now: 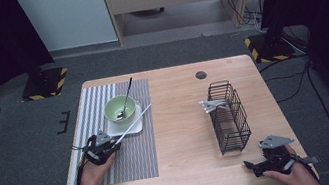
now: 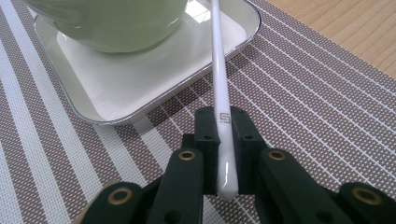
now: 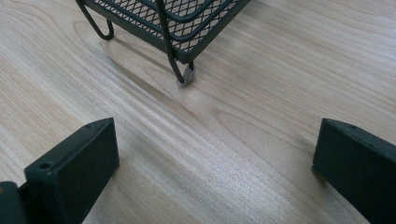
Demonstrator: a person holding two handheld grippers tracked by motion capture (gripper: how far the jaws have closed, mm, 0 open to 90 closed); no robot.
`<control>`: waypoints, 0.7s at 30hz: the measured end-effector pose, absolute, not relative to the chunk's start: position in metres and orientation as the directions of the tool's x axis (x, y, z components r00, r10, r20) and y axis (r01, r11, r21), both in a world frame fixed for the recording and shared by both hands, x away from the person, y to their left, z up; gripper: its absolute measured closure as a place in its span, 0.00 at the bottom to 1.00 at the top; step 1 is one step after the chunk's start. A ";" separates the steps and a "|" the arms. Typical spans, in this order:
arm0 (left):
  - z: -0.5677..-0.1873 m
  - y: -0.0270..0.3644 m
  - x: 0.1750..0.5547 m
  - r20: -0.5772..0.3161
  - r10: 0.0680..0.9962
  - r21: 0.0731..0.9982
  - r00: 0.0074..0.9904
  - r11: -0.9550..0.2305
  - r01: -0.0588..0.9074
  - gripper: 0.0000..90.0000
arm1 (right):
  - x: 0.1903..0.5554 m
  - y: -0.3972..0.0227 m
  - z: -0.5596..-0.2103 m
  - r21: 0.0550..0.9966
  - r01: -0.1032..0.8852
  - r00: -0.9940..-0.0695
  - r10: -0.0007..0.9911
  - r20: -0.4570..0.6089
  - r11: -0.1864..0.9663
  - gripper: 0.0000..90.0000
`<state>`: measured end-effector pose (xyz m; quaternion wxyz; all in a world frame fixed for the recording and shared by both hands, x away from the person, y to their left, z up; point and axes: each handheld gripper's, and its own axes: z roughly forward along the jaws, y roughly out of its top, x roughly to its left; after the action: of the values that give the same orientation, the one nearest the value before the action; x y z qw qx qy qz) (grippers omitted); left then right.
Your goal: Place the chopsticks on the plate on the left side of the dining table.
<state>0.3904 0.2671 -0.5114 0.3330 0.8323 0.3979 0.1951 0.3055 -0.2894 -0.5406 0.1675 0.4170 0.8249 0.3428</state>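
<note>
My left gripper [image 1: 115, 144] [image 2: 224, 128] is shut on the thick end of a long white utensil handle [image 1: 135, 121] [image 2: 218, 79]. The handle slants up and right over the corner of a white square plate [image 1: 133, 127] [image 2: 116, 88]. On that plate stands a pale green bowl [image 1: 117, 109] [image 2: 112, 23] with a black spoon [image 1: 127, 94] leaning in it. At the table's front right my right gripper [image 1: 248, 165] [image 3: 215, 158] is open, low over bare wood, with nothing between its jaws.
A striped placemat [image 1: 138, 160] [image 2: 303, 93] lies under the plate and my left gripper. A black wire rack [image 1: 230, 117] [image 3: 177, 18] stands right of centre, with white utensils [image 1: 212, 104] sticking out of its left side. Its near foot is just ahead of my right gripper.
</note>
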 end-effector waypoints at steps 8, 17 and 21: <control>-0.511 0.270 0.391 0.052 0.797 0.713 0.602 -0.452 0.537 0.92 | 0.305 -0.289 -0.541 0.704 0.574 -0.596 0.803 0.011 0.417 0.00; -0.512 0.276 0.393 0.032 0.808 0.716 0.588 -0.429 0.551 0.92 | 0.305 -0.290 -0.541 0.705 0.573 -0.597 0.802 0.010 0.418 0.00; -0.513 0.277 0.394 0.031 0.809 0.715 0.586 -0.428 0.553 0.92 | 0.305 -0.290 -0.541 0.704 0.574 -0.597 0.802 0.011 0.418 0.00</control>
<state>0.3940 0.2767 -0.5126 0.3390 0.8235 0.4136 0.1892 0.3051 -0.2896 -0.5405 0.1662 0.4167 0.8253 0.3429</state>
